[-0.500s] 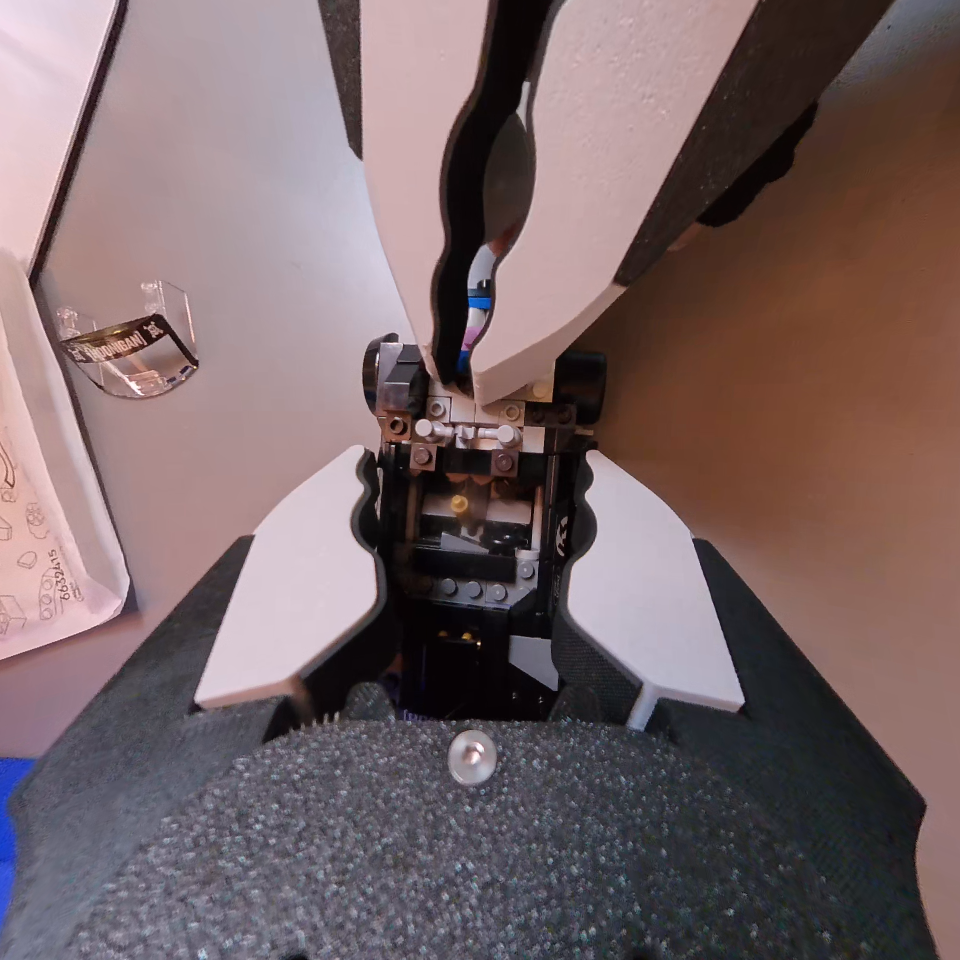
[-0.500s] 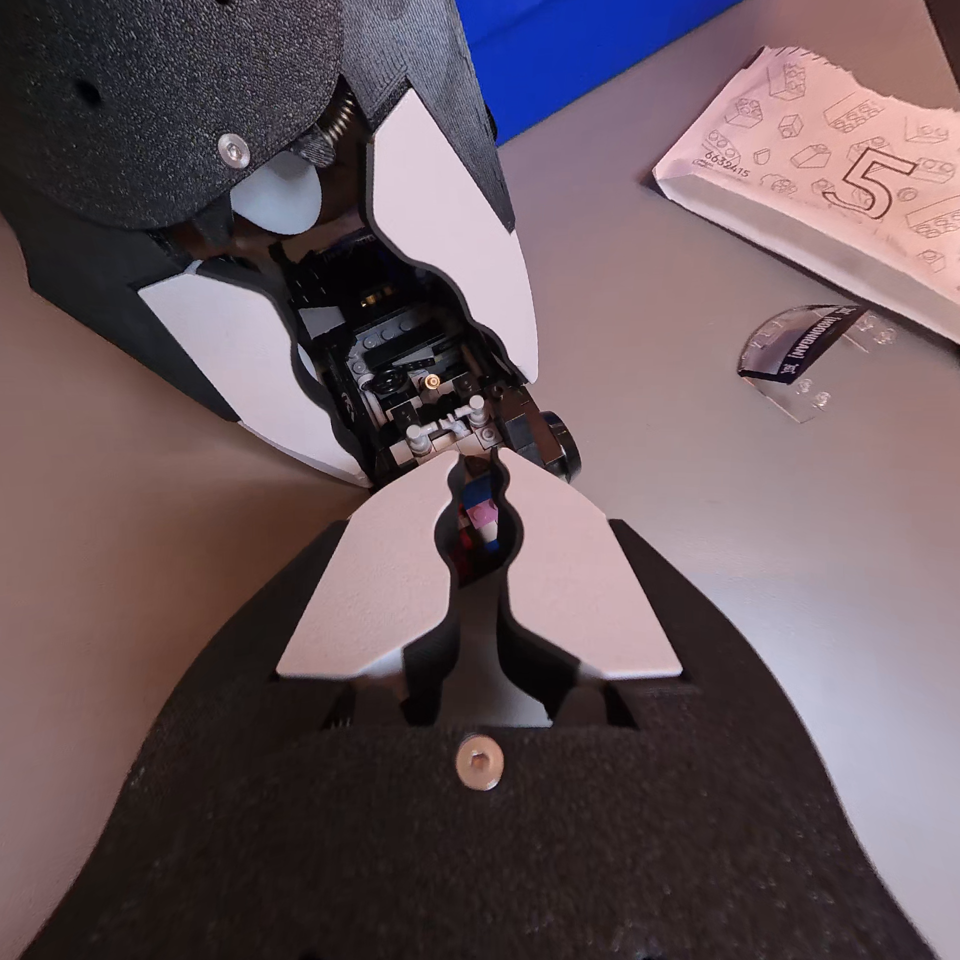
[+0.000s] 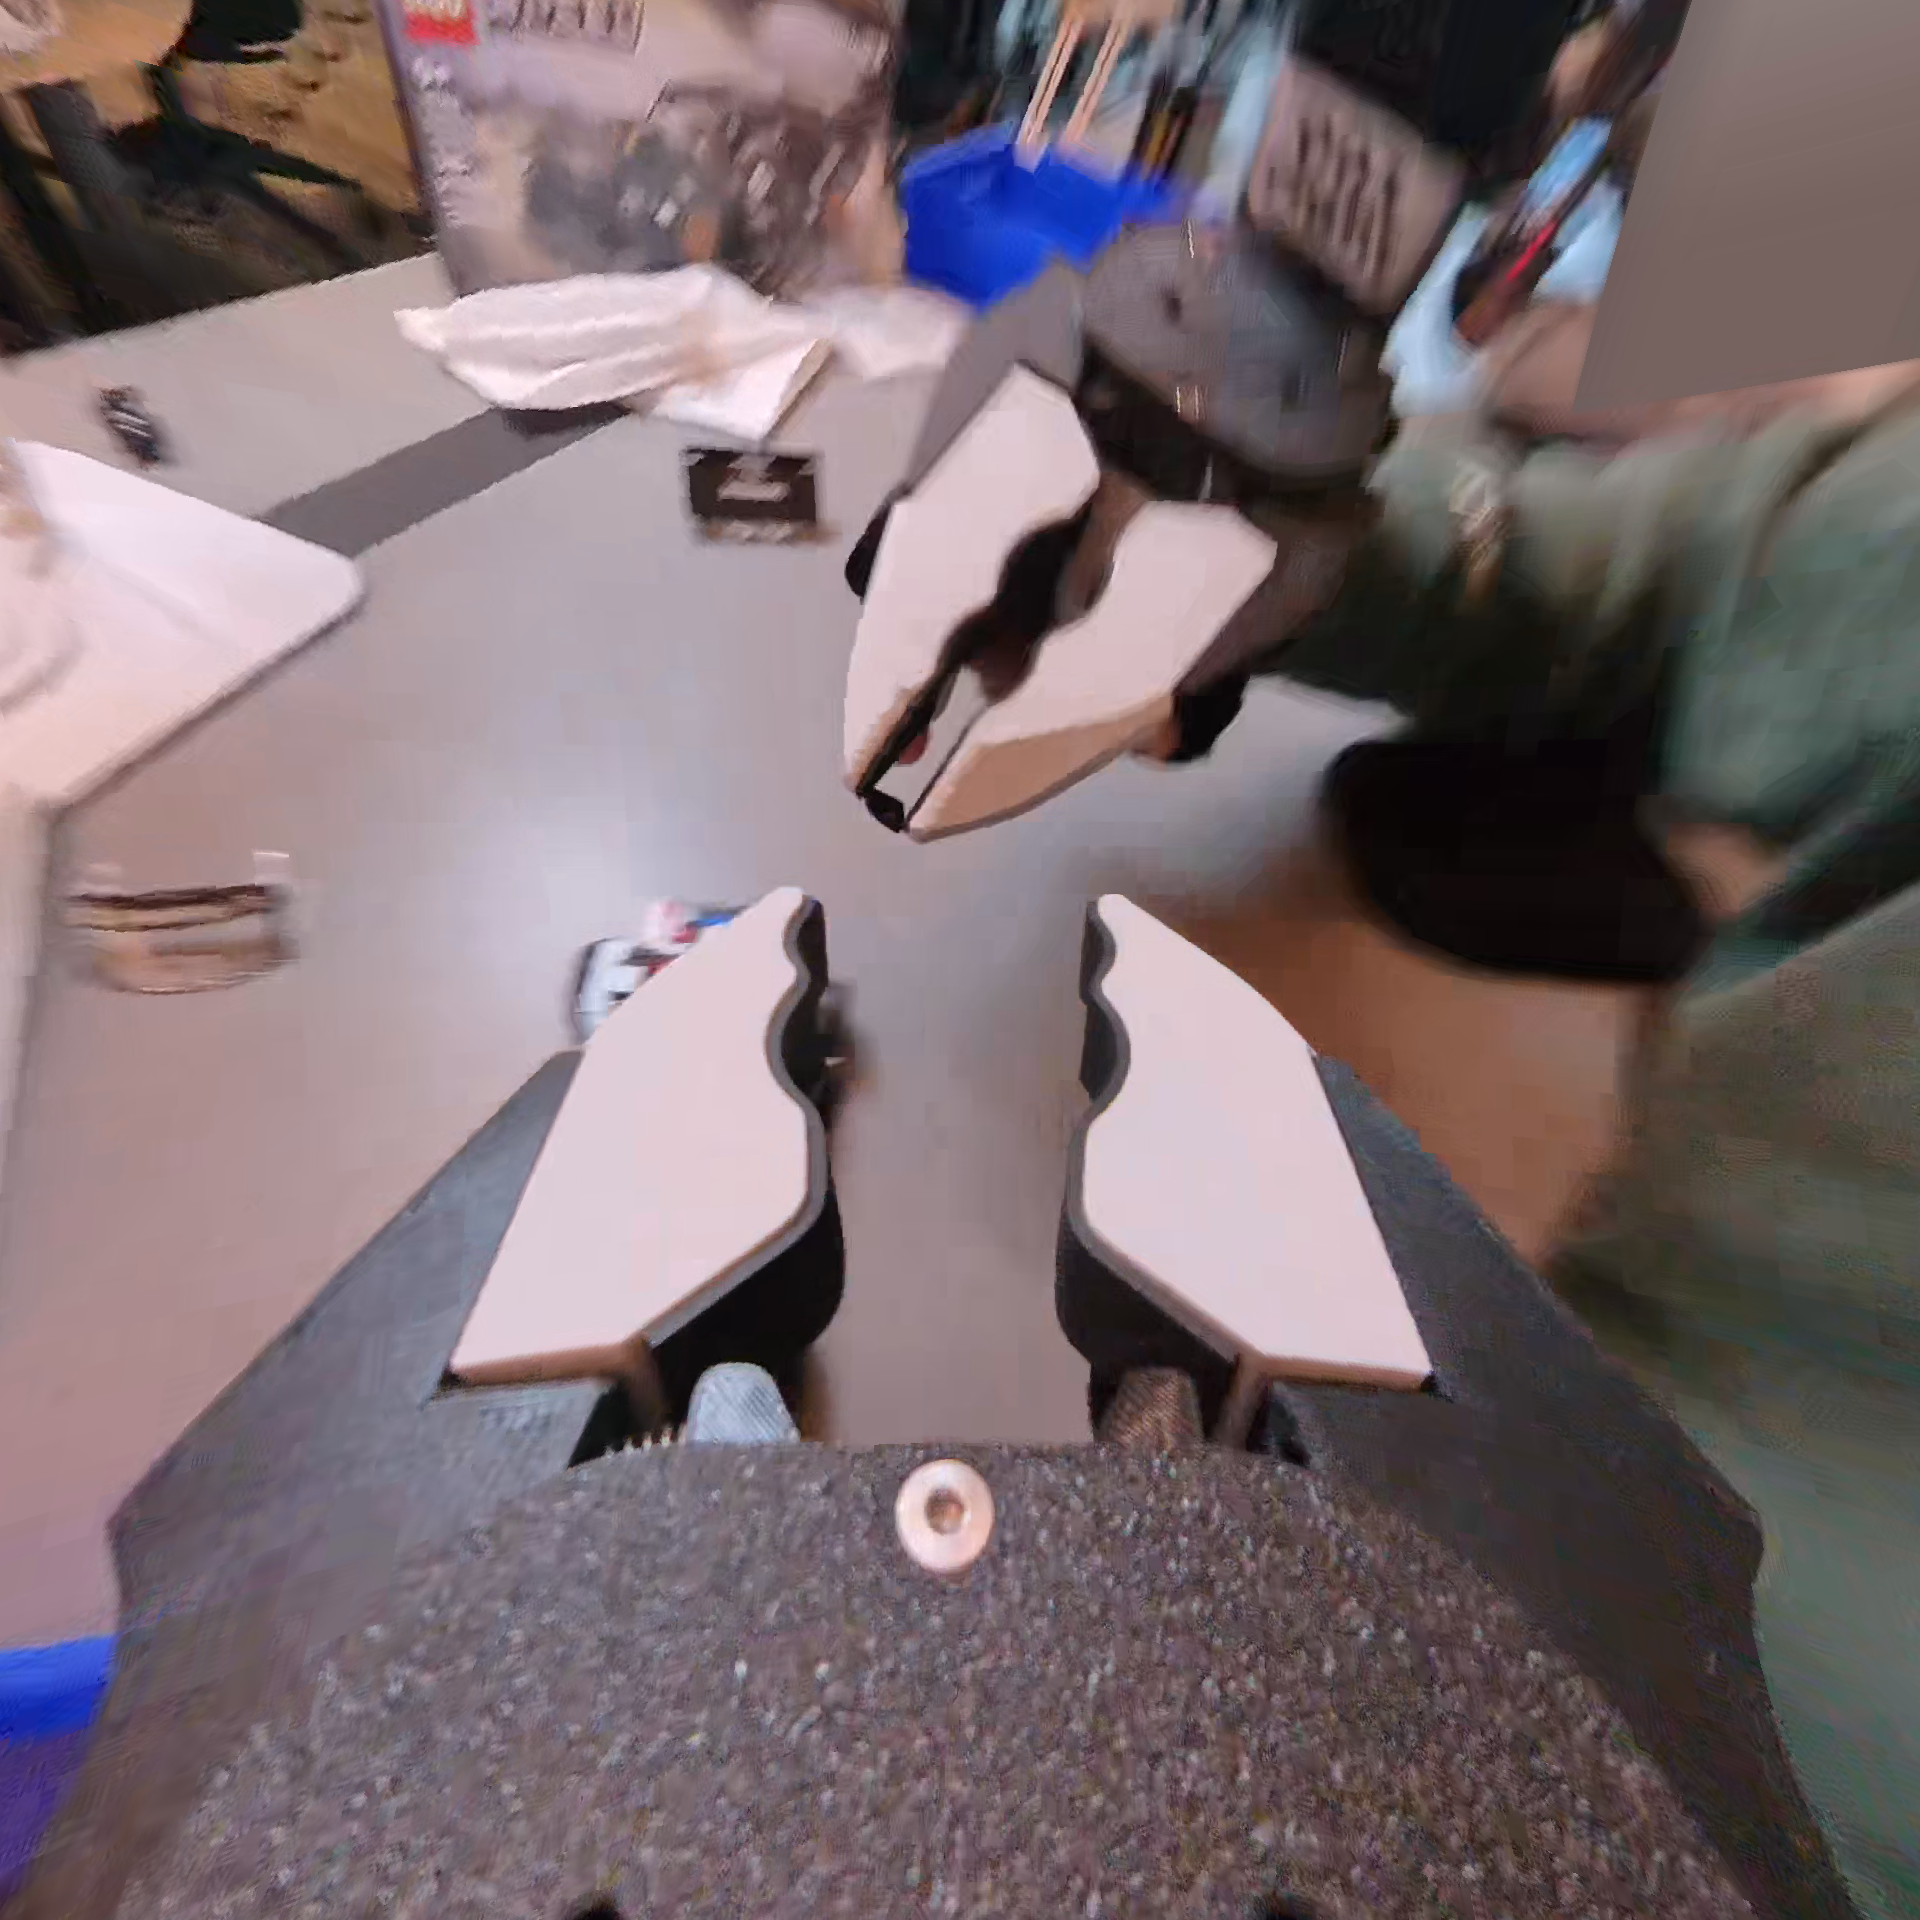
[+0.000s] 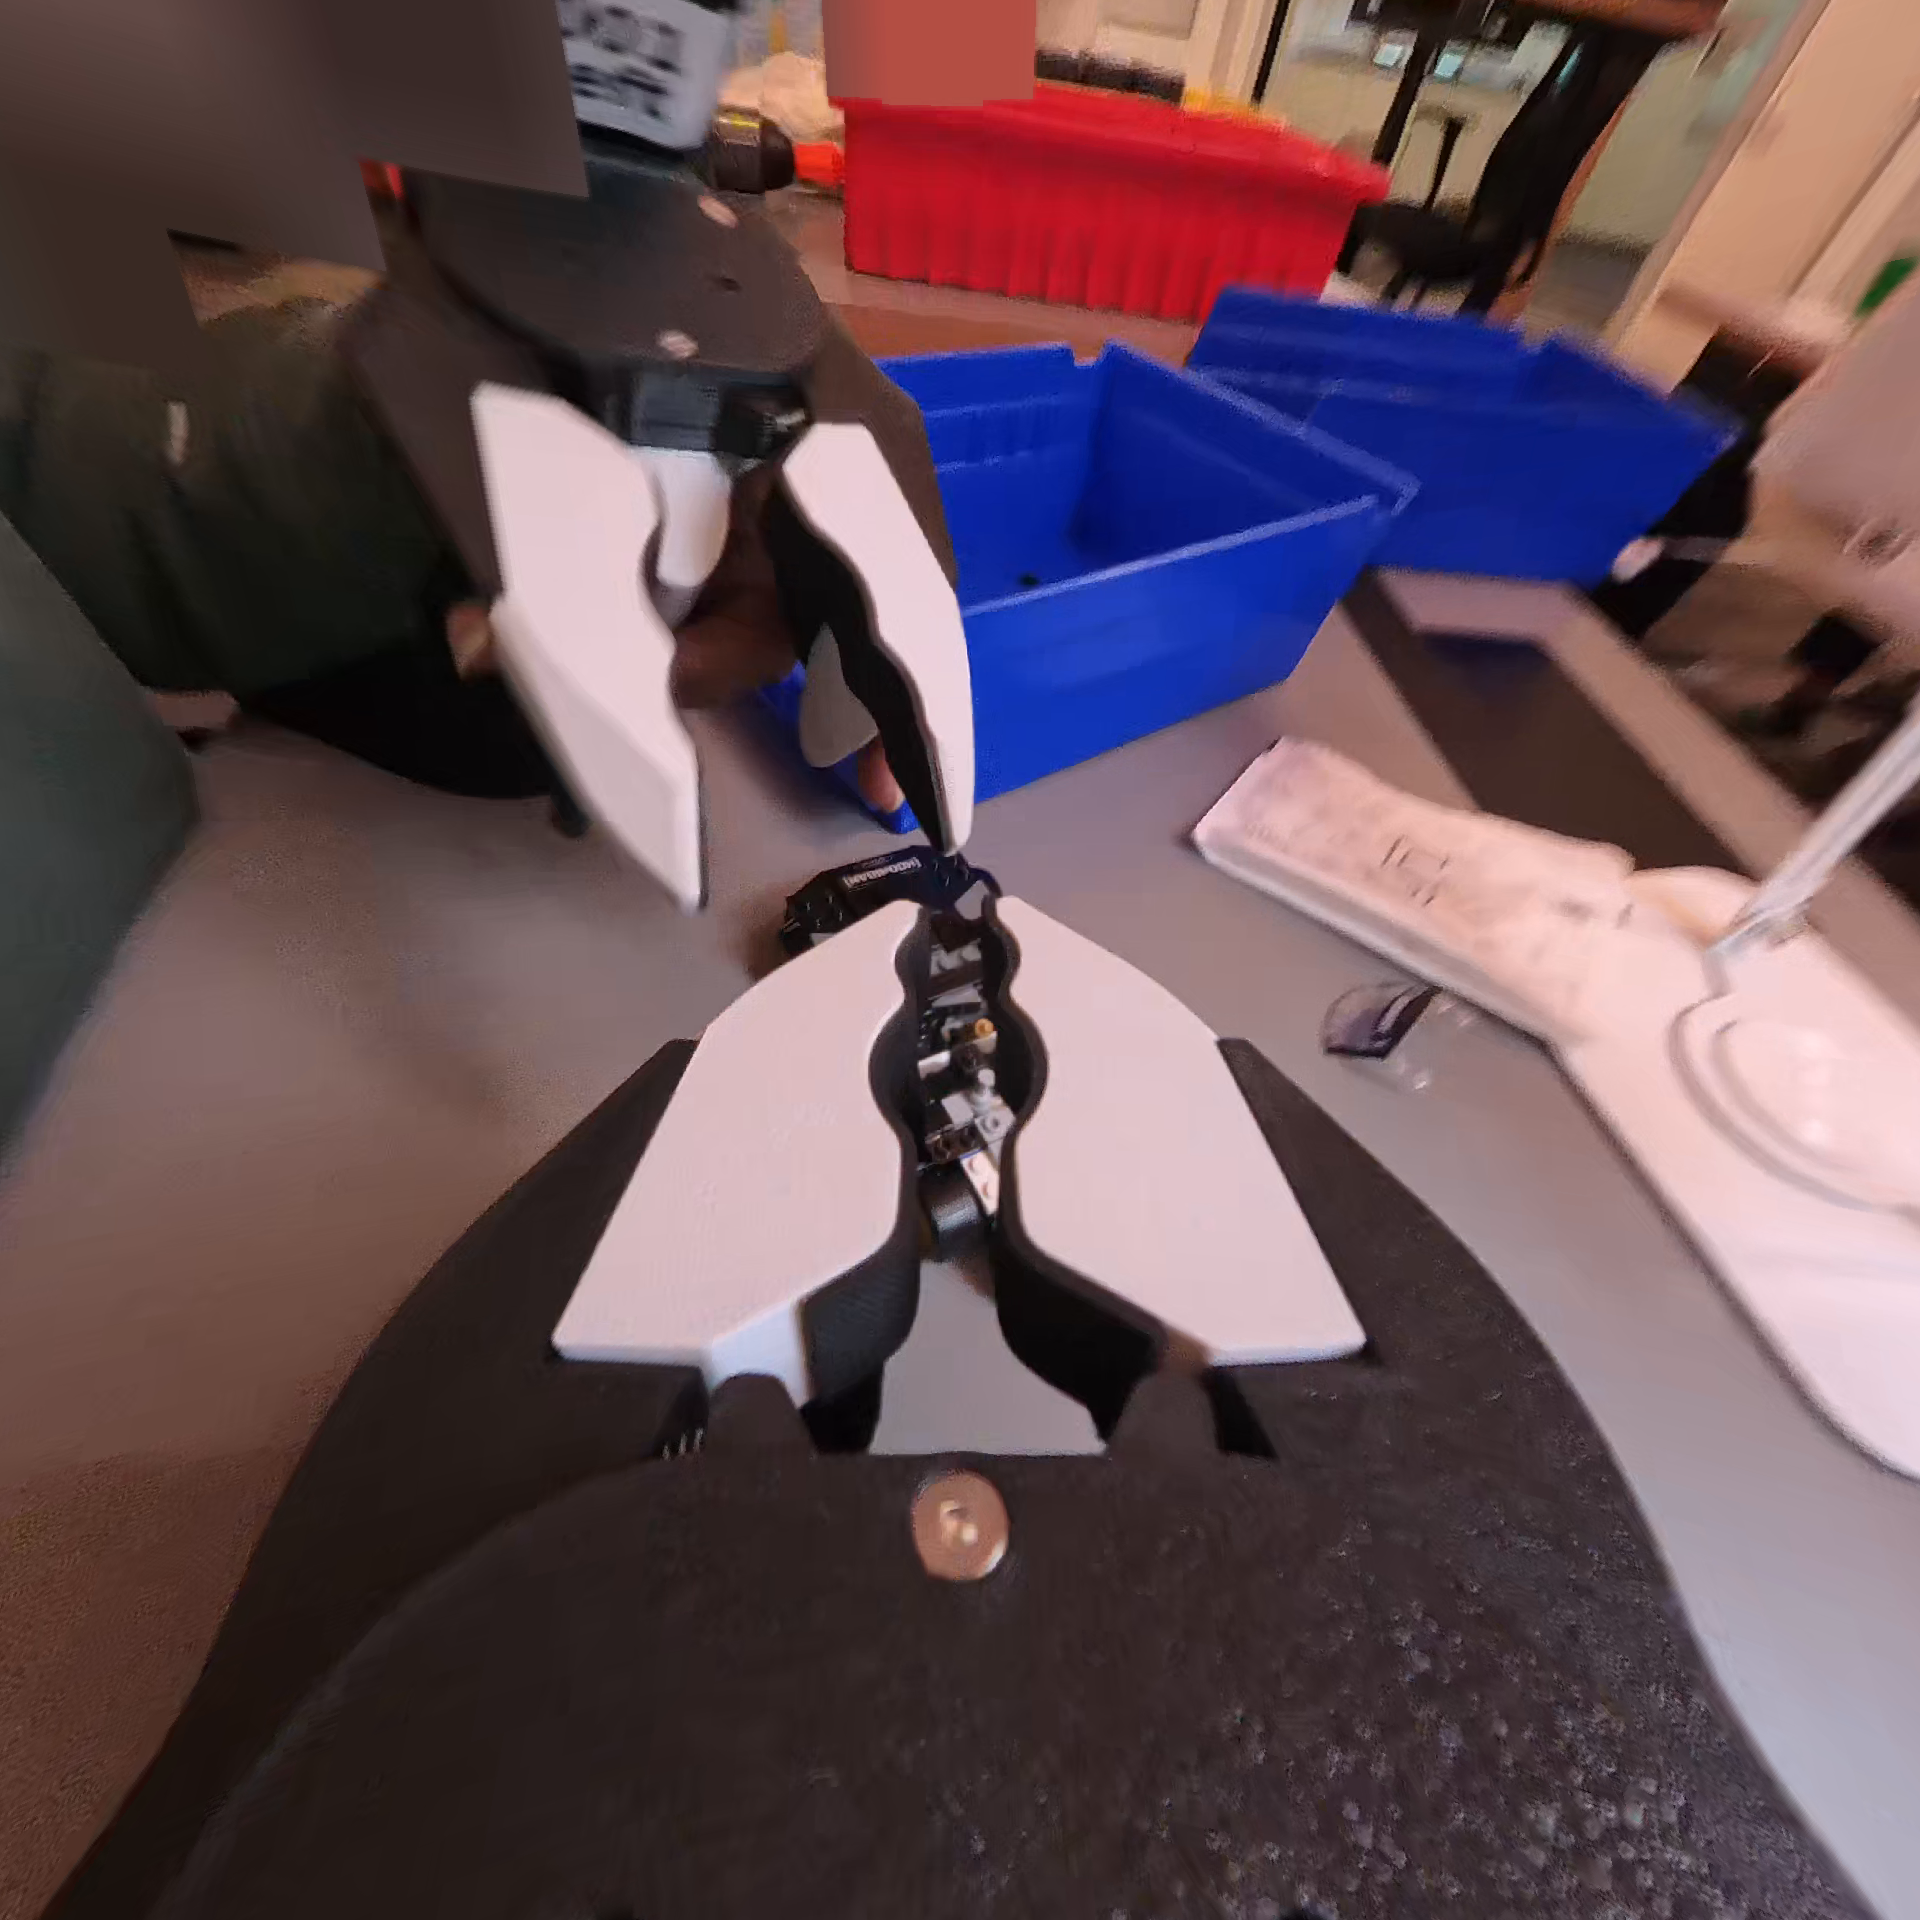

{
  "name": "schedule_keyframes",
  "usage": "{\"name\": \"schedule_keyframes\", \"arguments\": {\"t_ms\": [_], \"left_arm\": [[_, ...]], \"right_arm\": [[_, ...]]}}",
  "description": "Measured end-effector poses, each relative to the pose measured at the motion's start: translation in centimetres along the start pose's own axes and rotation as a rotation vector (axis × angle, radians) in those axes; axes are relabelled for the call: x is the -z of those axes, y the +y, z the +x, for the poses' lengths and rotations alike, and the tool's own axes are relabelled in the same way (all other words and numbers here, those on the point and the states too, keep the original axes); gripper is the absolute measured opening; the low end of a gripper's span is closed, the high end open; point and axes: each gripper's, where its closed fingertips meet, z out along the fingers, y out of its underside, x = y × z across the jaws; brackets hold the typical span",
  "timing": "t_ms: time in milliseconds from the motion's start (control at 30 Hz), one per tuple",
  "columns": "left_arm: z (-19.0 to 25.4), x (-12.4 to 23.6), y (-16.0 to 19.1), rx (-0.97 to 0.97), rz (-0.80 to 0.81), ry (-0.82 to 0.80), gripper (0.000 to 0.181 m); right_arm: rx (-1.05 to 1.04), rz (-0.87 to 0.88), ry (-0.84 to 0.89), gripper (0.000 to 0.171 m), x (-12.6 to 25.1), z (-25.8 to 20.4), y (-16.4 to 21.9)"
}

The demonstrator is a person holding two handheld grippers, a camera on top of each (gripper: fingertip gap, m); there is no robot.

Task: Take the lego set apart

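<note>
The left gripper (image 3: 951, 914) hung over the grey table (image 3: 468, 748) with its jaws spread wide and nothing between them. A small white, red and blue Lego piece (image 3: 634, 951) lay on the table just beside its left finger. Across from it, the right gripper (image 4: 961, 909) had its fingertips nearly together; the black Lego car (image 4: 961, 1081) showed in the gap between its fingers, but whether they actually clamped it could not be told. A clear windscreen piece (image 4: 1377, 1018) lay to the right near a white paper bag (image 4: 1455, 894), with a blue bin (image 4: 1174, 644) behind
</note>
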Motion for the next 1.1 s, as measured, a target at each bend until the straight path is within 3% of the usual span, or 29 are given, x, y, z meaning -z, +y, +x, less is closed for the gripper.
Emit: {"name": "schedule_keyframes", "arguments": {"t_ms": [200,333,400,500,600,700,767,900,1000,1100], "left_arm": [[2.8,2.6,-1.9,0.630,0.248,0.488,0.035],[5.3,2.8,-1.3,0.652,0.214,0.607,0.027],[5.7,3.0,-1.2,0.633,0.208,0.602,0.012],[5.9,3.7,-1.2,0.598,0.219,0.572,0.003],[3.6,5.5,-0.9,0.437,0.229,0.339,0.003],[-3.8,10.0,1.3,0.109,0.074,-0.247,0.003],[-7.4,13.2,3.2,0.053,-0.052,-0.470,0.003],[-11.2,15.4,8.0,0.105,-0.265,-0.627,0.003],[-12.4,15.8,10.3,0.082,-0.366,-0.691,0.022],[-11.9,15.1,11.5,0.098,-0.415,-0.630,0.051]], "right_arm": [[0.241,0.040,0.066,0.009,0.4,-4.7,-2.9],[0.325,0.031,0.075,0.009,0.0,-6.5,-3.8],[0.340,0.043,0.068,0.009,-0.1,-7.1,-4.3],[0.353,0.053,0.074,0.009,-0.2,-7.5,-4.8],[0.287,0.059,0.066,0.014,0.1,-7.3,-4.8],[0.137,0.019,0.100,0.022,0.9,-4.5,-3.1],[0.024,-0.014,0.122,0.022,1.2,-2.2,-1.1],[-0.139,-0.088,0.123,0.027,0.7,1.2,3.2],[-0.187,-0.121,0.104,0.027,0.0,2.3,5.0],[-0.193,-0.166,0.061,0.027,-0.6,2.5,6.2]]}}
